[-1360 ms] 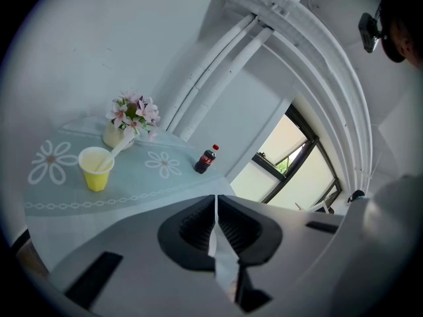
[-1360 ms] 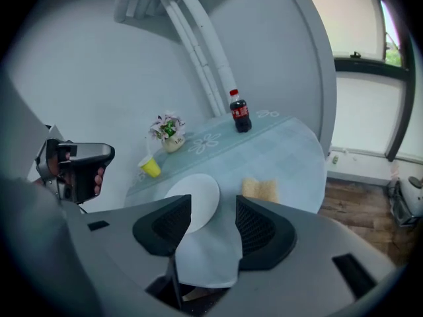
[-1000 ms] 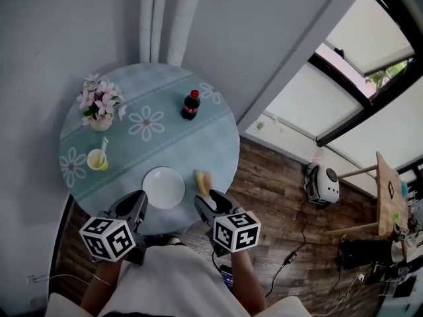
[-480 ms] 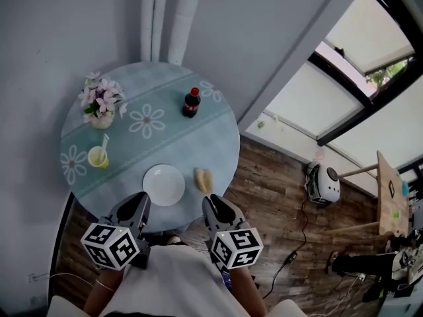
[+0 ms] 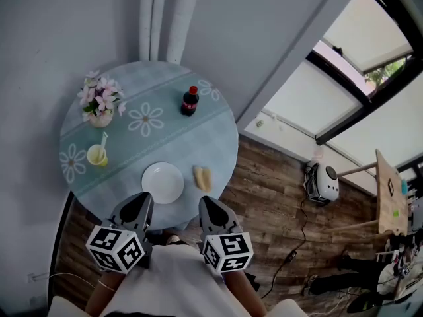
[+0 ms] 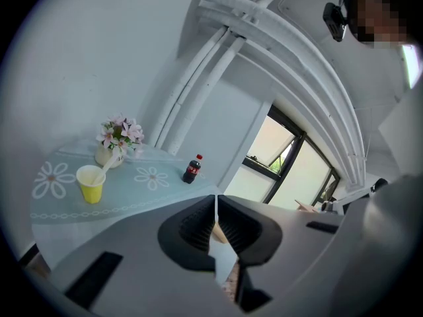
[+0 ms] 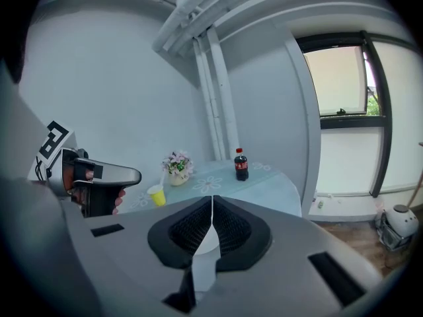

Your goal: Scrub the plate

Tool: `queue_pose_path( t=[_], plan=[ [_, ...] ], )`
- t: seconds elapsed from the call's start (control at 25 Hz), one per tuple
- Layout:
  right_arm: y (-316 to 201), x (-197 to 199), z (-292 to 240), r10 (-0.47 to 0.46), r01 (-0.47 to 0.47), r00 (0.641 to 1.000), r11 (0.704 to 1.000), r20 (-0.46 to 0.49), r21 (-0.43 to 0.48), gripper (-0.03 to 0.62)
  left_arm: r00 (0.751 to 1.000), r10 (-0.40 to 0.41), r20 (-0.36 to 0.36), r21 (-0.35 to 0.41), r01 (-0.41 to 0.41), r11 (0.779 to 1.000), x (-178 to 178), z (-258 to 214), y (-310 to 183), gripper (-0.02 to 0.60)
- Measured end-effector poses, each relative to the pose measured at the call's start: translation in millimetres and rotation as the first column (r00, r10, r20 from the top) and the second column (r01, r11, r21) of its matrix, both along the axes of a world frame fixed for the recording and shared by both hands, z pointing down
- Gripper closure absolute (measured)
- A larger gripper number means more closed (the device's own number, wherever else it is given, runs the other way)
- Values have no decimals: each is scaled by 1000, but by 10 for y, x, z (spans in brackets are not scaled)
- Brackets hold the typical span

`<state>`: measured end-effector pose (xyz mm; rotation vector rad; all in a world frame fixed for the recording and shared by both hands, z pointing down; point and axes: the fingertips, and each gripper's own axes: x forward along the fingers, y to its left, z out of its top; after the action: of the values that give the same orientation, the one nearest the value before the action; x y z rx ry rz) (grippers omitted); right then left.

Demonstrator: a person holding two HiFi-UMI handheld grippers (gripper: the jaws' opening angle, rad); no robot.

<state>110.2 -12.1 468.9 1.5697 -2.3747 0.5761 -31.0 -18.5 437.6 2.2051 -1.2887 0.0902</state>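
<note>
Closest in, the person is holding both tools just short of the table edge, each one a smooth grey shell carrying a cube of black-and-white squares. The left gripper [image 5: 141, 197] is keeping its ribbed black pads pressed together with nothing between them. The right gripper [image 5: 205, 201] has just been closing its jaws, and they are now meeting tip to tip, also on nothing.

Just past the tips, the plate [image 5: 162, 182] is lying flat near the table's near edge. It is round, plain white and glossy, and neither gripper is touching it. Just beside it, toward the right gripper, a pale yellow sponge [image 5: 203, 177] is sitting as a soft little wedge, apart from the plate.

The round table [image 5: 218, 134] is wearing a pale blue cloth printed with white daisies. Further along on the left, a yellow cup [image 5: 97, 157] is standing upright with a pale stick leaning in it. Beyond that, pink and white flowers [image 5: 100, 100] are bunching in a small cream pot. Over toward the far side, a dark cola bottle [image 5: 190, 102] with a red cap is standing upright. Behind it all, white pipes [image 5: 159, 18] are running up the plain wall.
</note>
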Motion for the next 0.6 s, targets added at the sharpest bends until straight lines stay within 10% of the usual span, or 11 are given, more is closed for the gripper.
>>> queue_pose_path(
  t=[0.6],
  plan=[
    [118, -164, 11, -66, 71, 988, 997, -137, 26, 560, 997, 1, 76, 50, -5, 999, -32, -16, 128, 561]
  ],
)
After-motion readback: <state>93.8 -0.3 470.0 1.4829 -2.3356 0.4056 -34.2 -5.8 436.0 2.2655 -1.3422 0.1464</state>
